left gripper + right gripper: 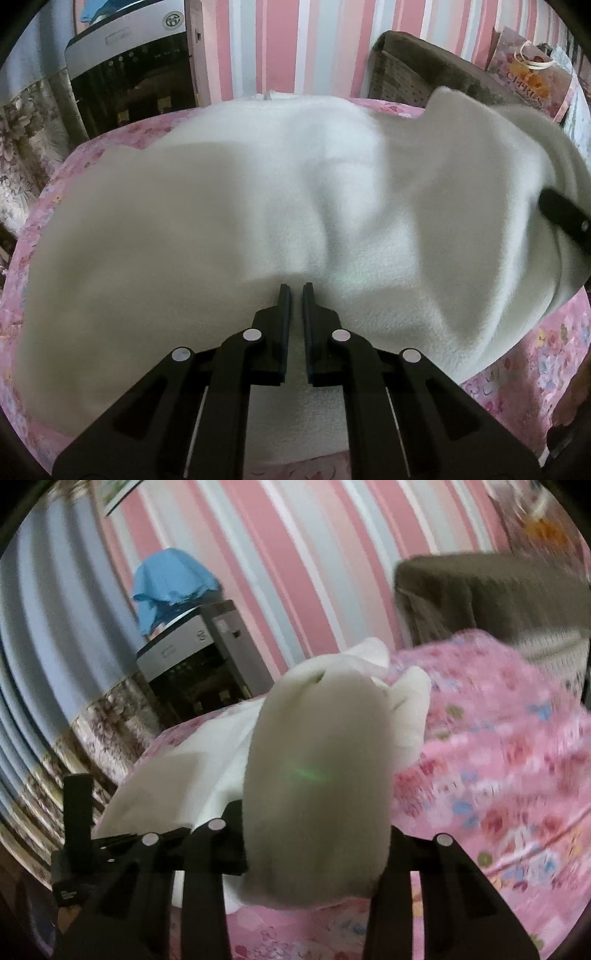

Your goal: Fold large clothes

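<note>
The left tongs (296, 286) rest nearly closed on the white fleece garment (258, 206), gripping nothing visible. The right tongs (314, 845) clamp a thick fold of it above the pink floral bed (498, 775)

Background stuff around the pink bed

A pink floral bedsheet (524, 373) is spread over the surface, and a wall with pink, white and grey stripes (295, 44) is seen behind it. A silver-and-black appliance (136, 74) is parked at the left against the wall, with a blue cloth (170, 587) draped on top of it. A brown fuzzy cover (498, 598) is thrown over a piece of furniture at the right, and a pink floral gift bag (532, 77) is stood just beside it. Floral-patterned fabric (26, 147) is glimpsed at the far left edge.
</note>
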A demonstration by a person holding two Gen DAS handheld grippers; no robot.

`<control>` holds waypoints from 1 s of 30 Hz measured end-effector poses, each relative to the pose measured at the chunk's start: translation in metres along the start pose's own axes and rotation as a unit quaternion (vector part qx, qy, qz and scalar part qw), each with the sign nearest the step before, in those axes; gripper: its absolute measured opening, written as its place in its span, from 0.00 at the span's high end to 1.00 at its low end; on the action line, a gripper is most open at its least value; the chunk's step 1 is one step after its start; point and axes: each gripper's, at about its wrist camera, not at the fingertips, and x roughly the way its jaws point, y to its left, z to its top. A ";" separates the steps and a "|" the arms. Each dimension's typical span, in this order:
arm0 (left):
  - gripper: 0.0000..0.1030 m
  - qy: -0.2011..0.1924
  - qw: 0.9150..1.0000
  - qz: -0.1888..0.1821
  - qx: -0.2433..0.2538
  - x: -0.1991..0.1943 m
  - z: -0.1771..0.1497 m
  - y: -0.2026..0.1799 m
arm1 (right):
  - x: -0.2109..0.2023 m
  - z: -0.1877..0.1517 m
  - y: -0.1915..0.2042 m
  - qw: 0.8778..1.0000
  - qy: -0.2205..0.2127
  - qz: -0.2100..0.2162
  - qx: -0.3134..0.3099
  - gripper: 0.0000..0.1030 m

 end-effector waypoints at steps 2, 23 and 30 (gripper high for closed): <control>0.96 0.002 1.000 -0.002 0.002 0.000 0.001 0.000 | -0.002 0.006 0.014 1.000 -0.003 0.000 -0.025 0.65; 0.94 -0.065 0.996 0.052 -0.017 -0.119 -0.011 0.175 | 0.000 0.028 0.190 0.981 0.002 0.068 -0.180 0.77; 0.93 -0.057 0.983 0.165 -0.058 -0.149 -0.033 0.270 | 0.079 -0.066 0.293 0.927 0.154 0.098 -0.327 0.77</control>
